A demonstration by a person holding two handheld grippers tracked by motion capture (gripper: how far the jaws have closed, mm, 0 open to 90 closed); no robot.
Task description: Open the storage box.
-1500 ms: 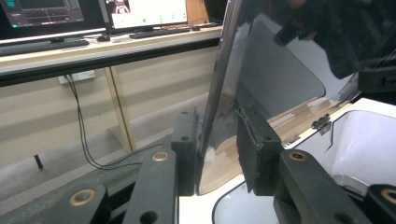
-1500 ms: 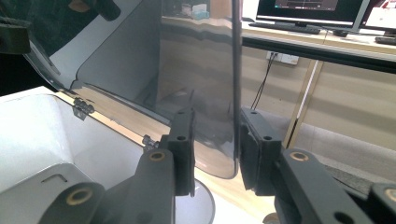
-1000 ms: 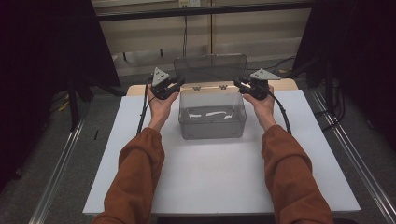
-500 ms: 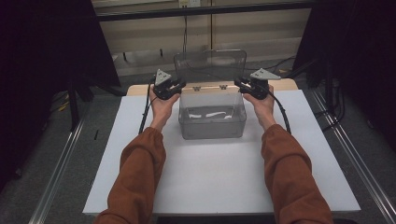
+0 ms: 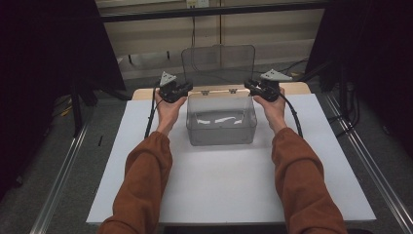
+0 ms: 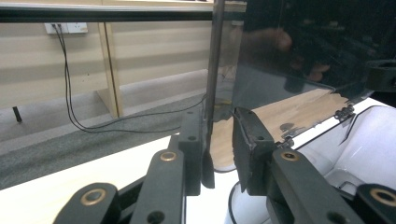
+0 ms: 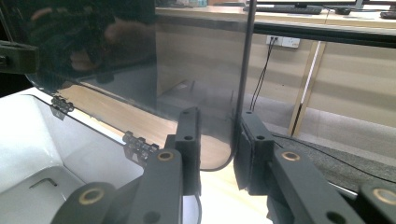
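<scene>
Your left tool [image 5: 186, 88] and right tool [image 5: 249, 86] each clamp a side edge of the clear box's lid [image 5: 218, 63], raised upright behind the box [image 5: 221, 120] mid-table [image 5: 219, 195].

a white table top [image 5: 229, 195], a wall socket [image 6: 67, 28] with black cables [image 6: 70, 93] behind.

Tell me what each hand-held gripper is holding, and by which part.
Both hold the box's raised lid: the left hand-held gripper straddles its left side edge, the right hand-held gripper its right, each near the lower corner by the hinges.
</scene>
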